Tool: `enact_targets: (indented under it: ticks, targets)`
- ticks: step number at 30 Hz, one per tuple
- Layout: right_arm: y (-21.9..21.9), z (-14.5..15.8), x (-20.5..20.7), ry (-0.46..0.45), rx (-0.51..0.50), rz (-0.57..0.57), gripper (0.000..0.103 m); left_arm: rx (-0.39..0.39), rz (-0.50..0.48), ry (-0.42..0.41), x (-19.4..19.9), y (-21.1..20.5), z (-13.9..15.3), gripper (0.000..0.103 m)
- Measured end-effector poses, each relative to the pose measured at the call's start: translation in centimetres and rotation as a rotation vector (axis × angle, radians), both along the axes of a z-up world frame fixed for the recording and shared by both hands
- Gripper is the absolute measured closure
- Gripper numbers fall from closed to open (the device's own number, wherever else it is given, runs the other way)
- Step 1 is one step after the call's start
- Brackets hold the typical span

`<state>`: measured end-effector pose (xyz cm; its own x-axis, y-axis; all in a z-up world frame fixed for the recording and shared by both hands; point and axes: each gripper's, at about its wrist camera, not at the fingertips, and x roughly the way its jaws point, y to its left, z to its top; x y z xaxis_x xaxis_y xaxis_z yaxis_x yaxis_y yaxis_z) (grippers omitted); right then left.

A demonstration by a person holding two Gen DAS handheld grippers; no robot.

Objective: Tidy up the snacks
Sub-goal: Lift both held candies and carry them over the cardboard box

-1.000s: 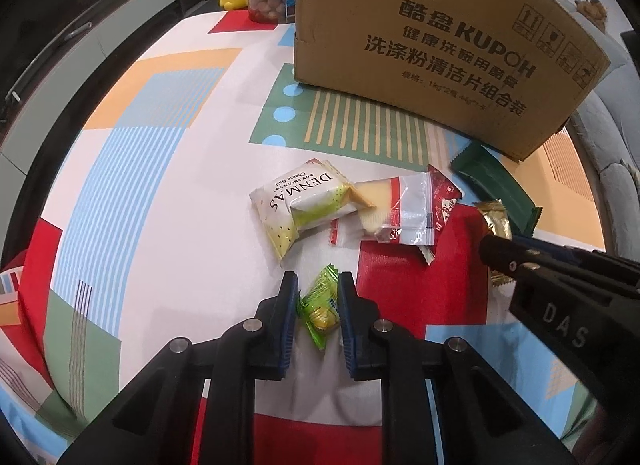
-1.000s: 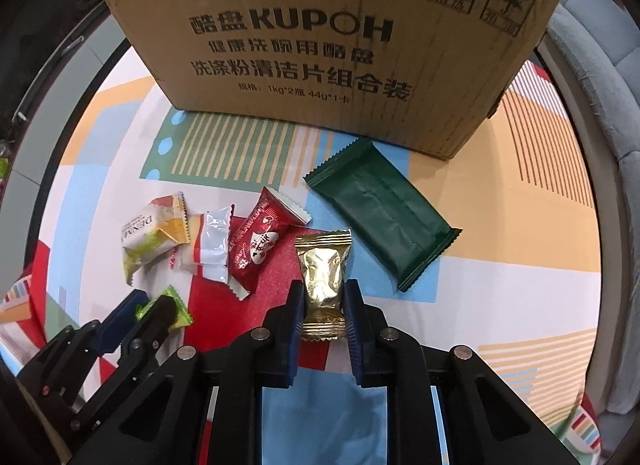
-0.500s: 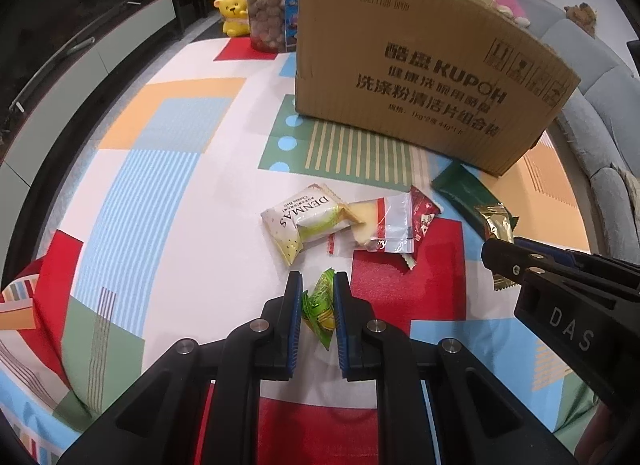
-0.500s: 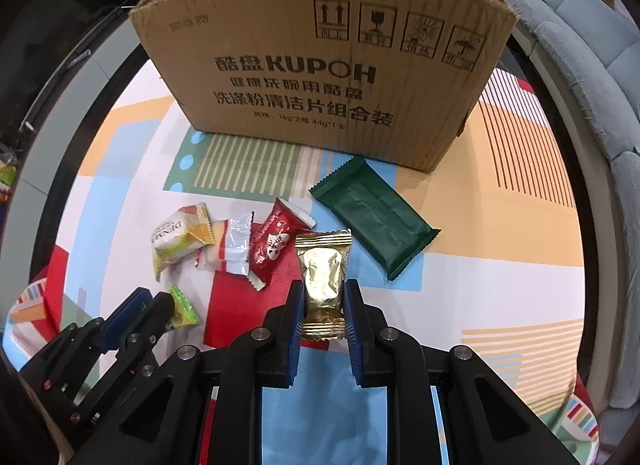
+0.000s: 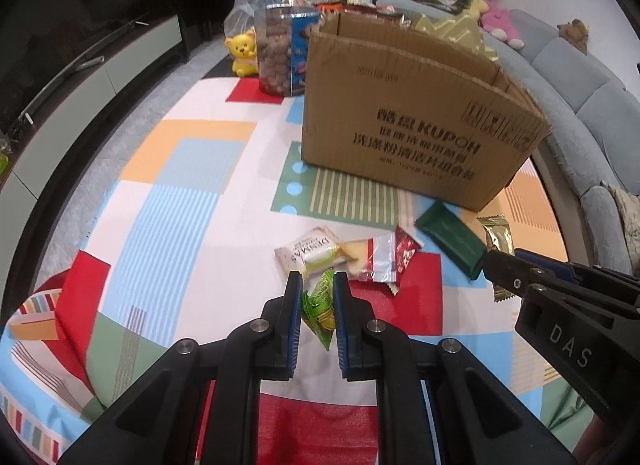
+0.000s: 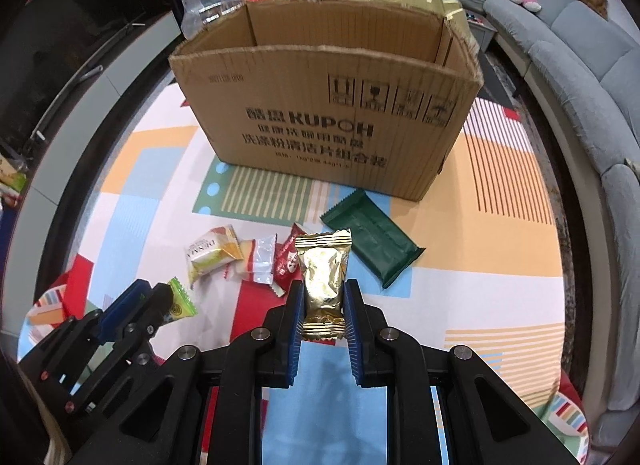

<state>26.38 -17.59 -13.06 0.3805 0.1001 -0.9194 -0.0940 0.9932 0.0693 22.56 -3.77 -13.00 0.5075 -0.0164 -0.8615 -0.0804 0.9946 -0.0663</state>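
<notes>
Now both tongs are higher than a moment ago. The left gripper point(image 5: 317, 305) pinches the small green candy packet point(image 5: 320, 307), the right gripper point(image 6: 323, 307) the gold foil snack point(image 6: 323, 279), both lifted off the colourful tablecloth point(image 5: 180, 193), probably toward the open brown cardboard box point(image 6: 328, 121).

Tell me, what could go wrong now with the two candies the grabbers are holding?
The green candy is pinched only by its thin wrapper in the left gripper, so it might slip out. The gold candy sticks up tall from the right gripper and could catch on the cardboard box rim when it goes in. The two grippers are close together and might bump.
</notes>
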Motion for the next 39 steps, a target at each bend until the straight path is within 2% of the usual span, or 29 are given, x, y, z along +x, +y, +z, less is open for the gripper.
enact_targets:
  ticks: [16, 31, 39]
  targets:
    - [-0.9, 5.0, -0.9, -0.093, 0.016, -0.012, 0.082, 0.014, -0.014, -0.119, 0.1, 0.0, 5.2, 0.087]
    - [-1.8, 8.9, -0.1, -0.181, 0.033, -0.029, 0.082, 0.024, -0.066, -0.217, 2.3, -0.9, 9.8, 0.087]
    - [-2.1, 10.3, 0.5, -0.223, 0.048, -0.029, 0.082, 0.037, -0.09, -0.259, 3.5, -1.5, 11.3, 0.087]
